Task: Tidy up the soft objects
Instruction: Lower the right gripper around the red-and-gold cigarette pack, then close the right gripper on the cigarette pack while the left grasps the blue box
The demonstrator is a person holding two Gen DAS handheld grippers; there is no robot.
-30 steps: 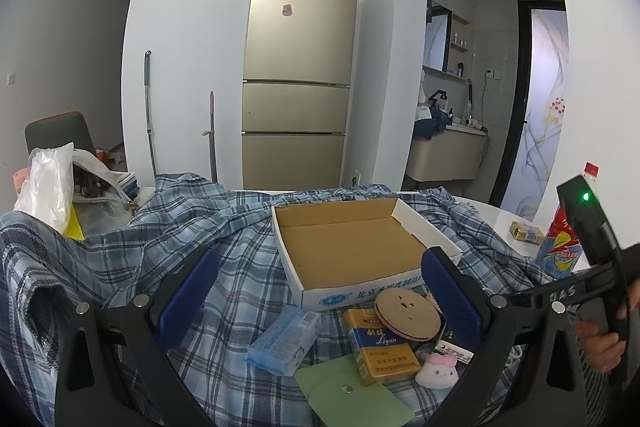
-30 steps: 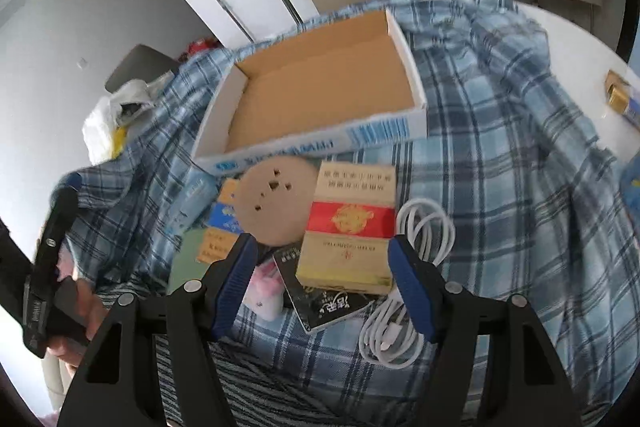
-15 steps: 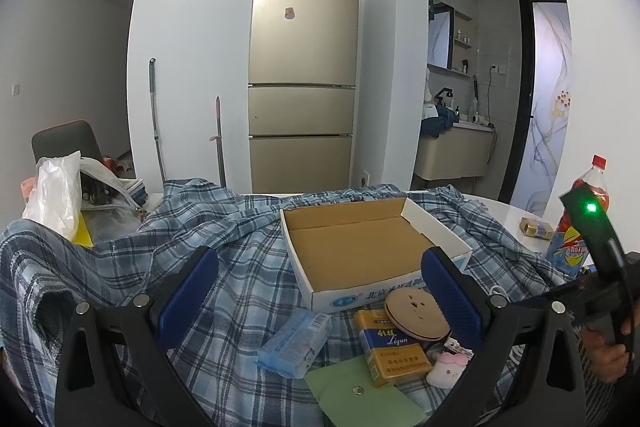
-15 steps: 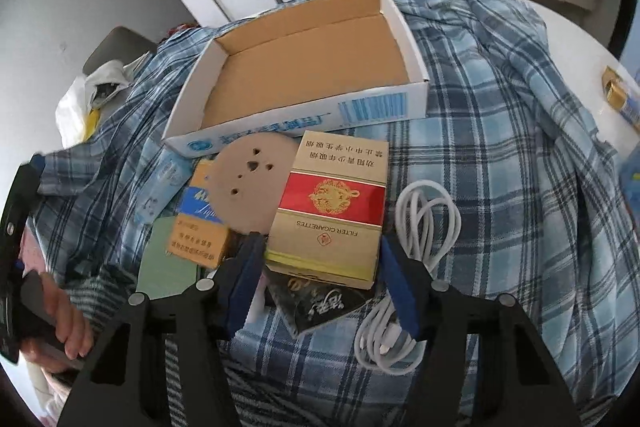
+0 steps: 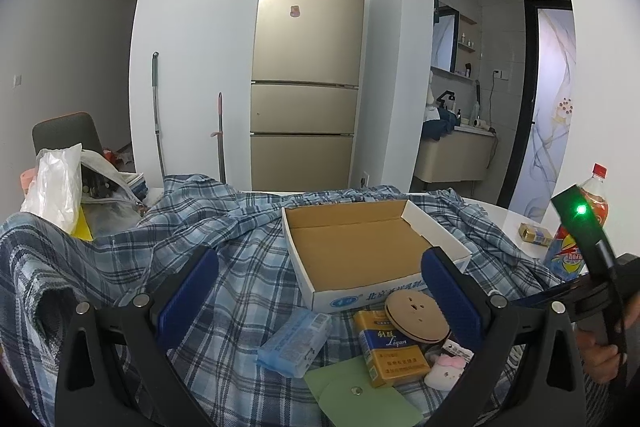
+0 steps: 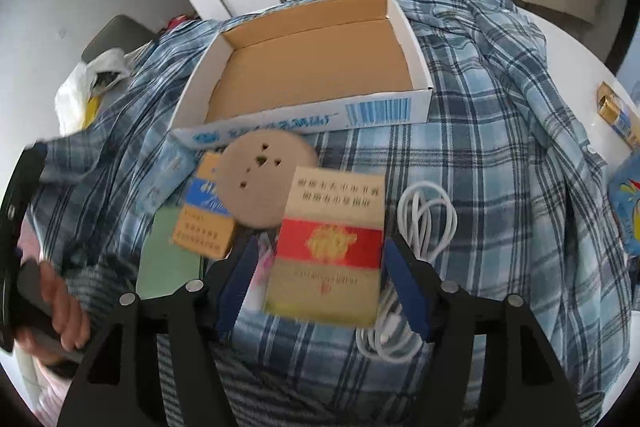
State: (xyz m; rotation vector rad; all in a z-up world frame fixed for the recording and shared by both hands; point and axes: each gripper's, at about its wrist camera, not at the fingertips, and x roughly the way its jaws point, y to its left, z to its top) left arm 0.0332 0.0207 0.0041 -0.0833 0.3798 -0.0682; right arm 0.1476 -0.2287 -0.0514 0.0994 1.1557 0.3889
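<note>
Item: red-and-gold carton (image 6: 326, 247), a flat cigarette-style box, which lay between the blue pads of my right gripper (image 6: 320, 279), on or just above the plaid cloth (image 6: 500, 187). My jaws were opening; the picture was blurred, so I could not tell whether the pads still pressed its long edges.

Handling, as I judged it: light, thin card, stiff on the faces but easily crushed at the edges; glossy, perhaps slippery. Best taken across the narrow width, near the middle.

Orientation: long axis ran away from me toward the open cardboard tray (image 6: 304, 115), printed face up, tilted slightly.

Adjoining: a tan disc (image 6: 264, 183) touched its far left corner; a white cable (image 6: 428, 223) lay just beside its right edge; a blue-and-orange pack (image 6: 204, 219) sat near on the left.

My left gripper (image 5: 316, 295) stood wide and empty over the cloth.
</note>
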